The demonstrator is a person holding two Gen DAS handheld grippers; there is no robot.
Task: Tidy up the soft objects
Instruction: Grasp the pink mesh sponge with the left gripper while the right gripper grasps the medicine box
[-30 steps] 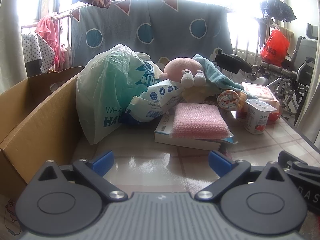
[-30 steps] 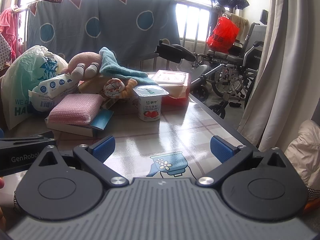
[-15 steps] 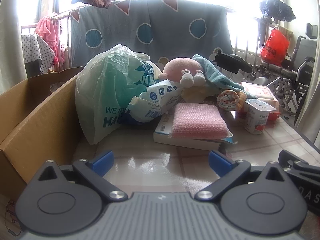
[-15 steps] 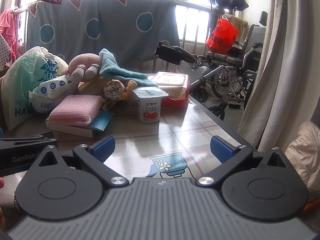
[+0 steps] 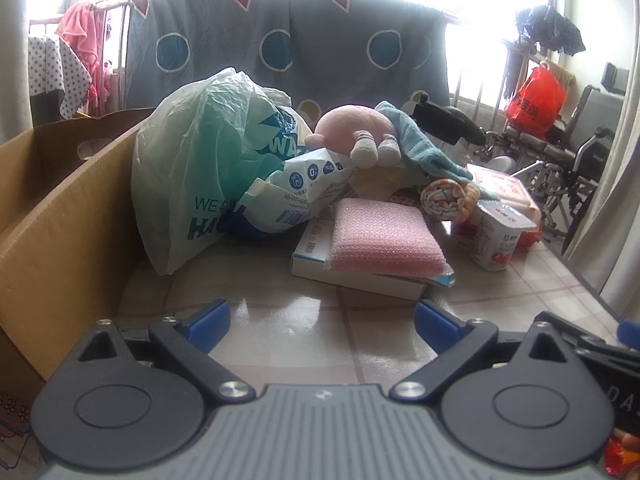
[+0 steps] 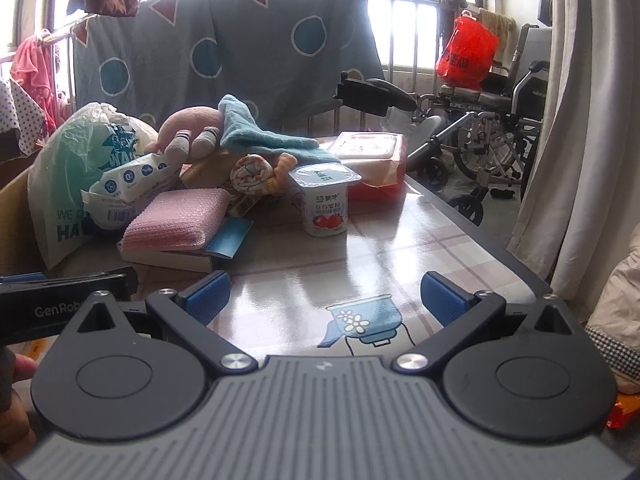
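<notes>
Left gripper (image 5: pixel 322 322) and right gripper (image 6: pixel 326 296) hover over the table (image 6: pixel 400 248), jaws spread wide, holding nothing. Ahead of both, well apart, pink sponge (image 5: pixel 384 240) rests on a white box (image 5: pixel 352 274). Pink plush toy (image 5: pixel 356 128) lies behind it, atop the pile.

1. Counted one cardboard box (image 5: pixel 60 216), left of the left tongs.
2. One plastic bag (image 5: pixel 200 168), ahead and left.
3. One wipes pack (image 5: pixel 296 192), ahead, leaning on the bag.
4. One pink sponge (image 5: pixel 380 236), straight ahead, lying on one flat carton (image 5: pixel 352 272).
5. One pink plush toy (image 5: pixel 356 132), farther ahead, top of the pile.
6. One teal towel (image 6: pixel 260 132), ahead and left of the right tongs.
7. One rolled patterned cloth (image 6: pixel 256 174), just left of the cup.
8. One yogurt cup (image 6: pixel 326 200), ahead of the right tongs.
9. One red-wrapped pack (image 6: pixel 372 160), behind the cup.
10. Two tongs: left gripper (image 5: pixel 322 322), right gripper (image 6: pixel 326 294), both spread wide, nothing between the pads.
</notes>
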